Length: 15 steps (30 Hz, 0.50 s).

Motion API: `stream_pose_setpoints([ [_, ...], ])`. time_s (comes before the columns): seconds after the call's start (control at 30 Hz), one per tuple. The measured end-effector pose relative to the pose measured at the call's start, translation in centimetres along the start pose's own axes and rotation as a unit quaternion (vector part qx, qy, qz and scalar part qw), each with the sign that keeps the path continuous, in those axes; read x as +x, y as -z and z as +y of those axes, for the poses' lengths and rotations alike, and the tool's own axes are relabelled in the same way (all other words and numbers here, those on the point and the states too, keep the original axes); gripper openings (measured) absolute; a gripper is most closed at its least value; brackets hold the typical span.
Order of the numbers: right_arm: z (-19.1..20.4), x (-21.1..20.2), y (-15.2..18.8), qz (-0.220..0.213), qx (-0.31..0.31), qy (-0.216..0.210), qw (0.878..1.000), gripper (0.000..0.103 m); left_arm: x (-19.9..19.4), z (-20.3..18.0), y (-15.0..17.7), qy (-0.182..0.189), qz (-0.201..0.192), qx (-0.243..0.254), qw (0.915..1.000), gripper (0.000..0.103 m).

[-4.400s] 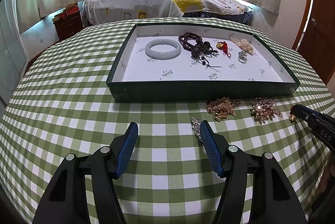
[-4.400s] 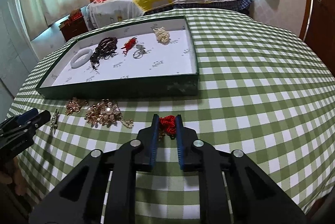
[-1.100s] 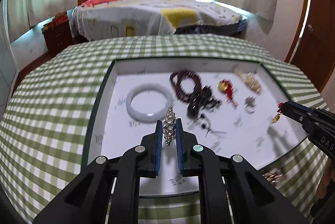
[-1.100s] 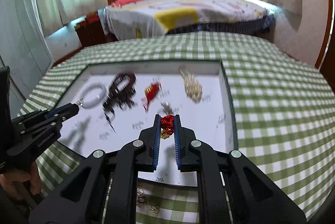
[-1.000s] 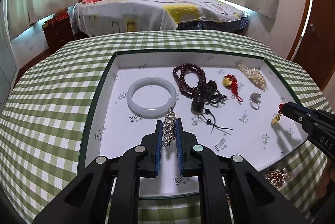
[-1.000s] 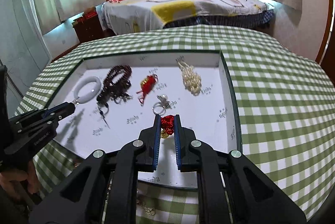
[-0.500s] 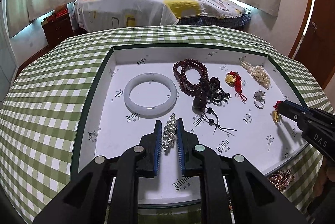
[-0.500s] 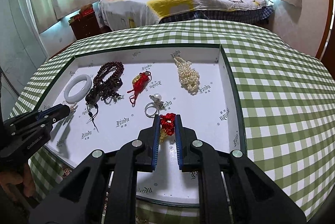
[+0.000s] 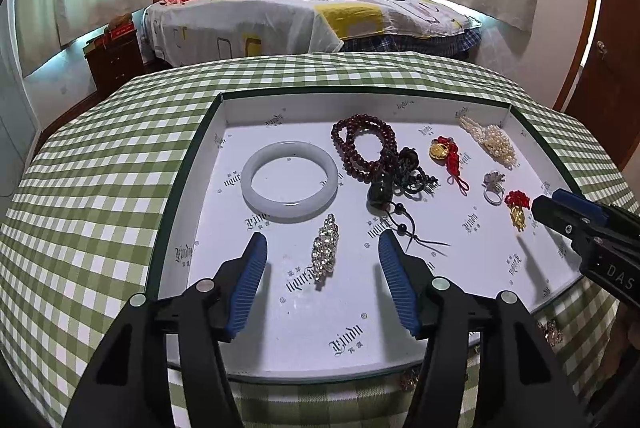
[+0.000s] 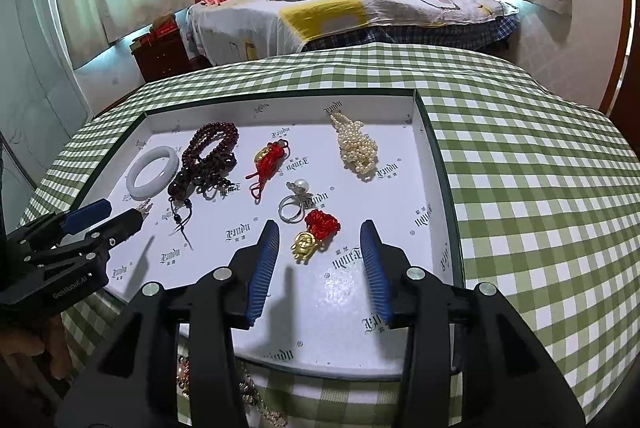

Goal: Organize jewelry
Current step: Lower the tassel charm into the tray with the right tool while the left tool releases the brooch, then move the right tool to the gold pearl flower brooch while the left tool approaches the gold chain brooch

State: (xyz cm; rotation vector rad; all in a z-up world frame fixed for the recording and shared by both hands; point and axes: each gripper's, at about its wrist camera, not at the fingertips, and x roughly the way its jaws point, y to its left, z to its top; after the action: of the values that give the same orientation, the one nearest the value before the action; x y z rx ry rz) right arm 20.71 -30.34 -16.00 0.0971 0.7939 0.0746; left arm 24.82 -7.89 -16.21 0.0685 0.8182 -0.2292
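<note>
Rhinestone brooch [image 9: 325,253] and red-gold charm [image 10: 314,234] lie loose in tray [image 10: 448,188] near front edge, left gripper [image 9: 320,260] and right gripper [image 10: 320,248] jaws opening, empty.

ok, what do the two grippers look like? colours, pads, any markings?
Both match: matte black plastic linkage frames with round silver pivot bolts, and two long fingers lined with ribbed blue pads. Left gripper carries white "GenRobot.AI" lettering on its side, readable from the right wrist view; right gripper shows "DAS" in the left wrist view. No cables or sleeves visible.
</note>
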Motion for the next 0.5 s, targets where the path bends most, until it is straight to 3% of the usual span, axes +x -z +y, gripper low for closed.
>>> stream_pose_setpoints([
  [0.03, 0.0, -0.2, 0.1, -0.002, 0.000, 0.001, 1.000, 0.050, -0.2, -0.1, 0.1, -0.002, -0.002, 0.002, 1.0000, 0.062],
  [0.27, 0.3, -1.1, 0.4, -0.006, -0.001, 0.004, 1.000, 0.059, -0.6, -0.6, 0.2, -0.009, -0.005, 0.015, 0.9998, 0.071],
  [0.5, 0.5, -3.1, 1.1, -0.015, 0.002, 0.002, 1.000, 0.060, -3.0, -0.2, 0.0, -0.008, -0.030, -0.001, 0.9995, 0.071],
])
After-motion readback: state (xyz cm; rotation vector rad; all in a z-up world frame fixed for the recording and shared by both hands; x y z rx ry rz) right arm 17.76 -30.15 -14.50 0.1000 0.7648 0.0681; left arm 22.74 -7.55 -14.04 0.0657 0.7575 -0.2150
